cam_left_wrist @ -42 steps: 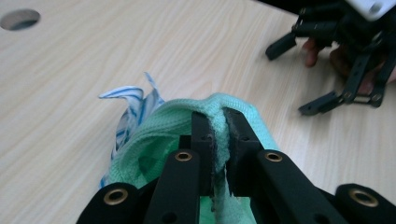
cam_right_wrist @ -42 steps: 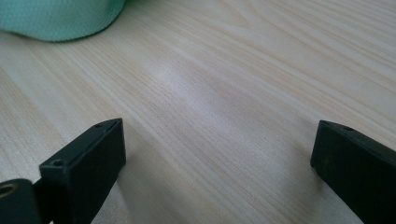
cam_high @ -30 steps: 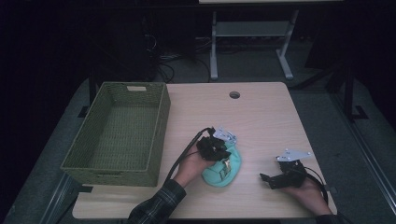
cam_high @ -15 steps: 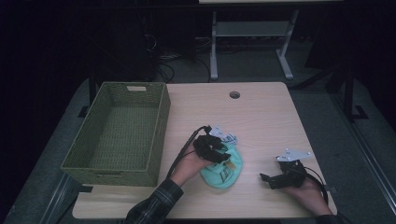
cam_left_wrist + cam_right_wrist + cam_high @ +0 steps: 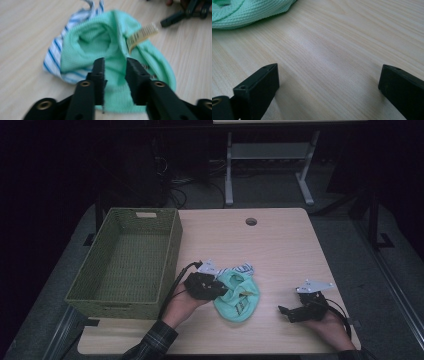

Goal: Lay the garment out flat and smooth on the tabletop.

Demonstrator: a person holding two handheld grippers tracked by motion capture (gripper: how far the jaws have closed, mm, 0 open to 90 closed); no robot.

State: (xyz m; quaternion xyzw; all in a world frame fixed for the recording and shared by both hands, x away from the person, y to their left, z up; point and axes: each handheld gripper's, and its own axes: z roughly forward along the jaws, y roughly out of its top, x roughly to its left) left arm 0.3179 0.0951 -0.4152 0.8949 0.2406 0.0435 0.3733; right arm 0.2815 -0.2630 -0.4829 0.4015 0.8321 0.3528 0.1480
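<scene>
Two grippers in play. Left gripper: jaws have just been closing, now a narrow gap, hovering over the mint-green knit garment; no fabric pinched between the pads that I can see. Garment lies bunched on the table near its front edge, over a blue-striped cloth, just right of the wicker basket. Right gripper: jaws wide apart, empty, over bare wood.
</scene>
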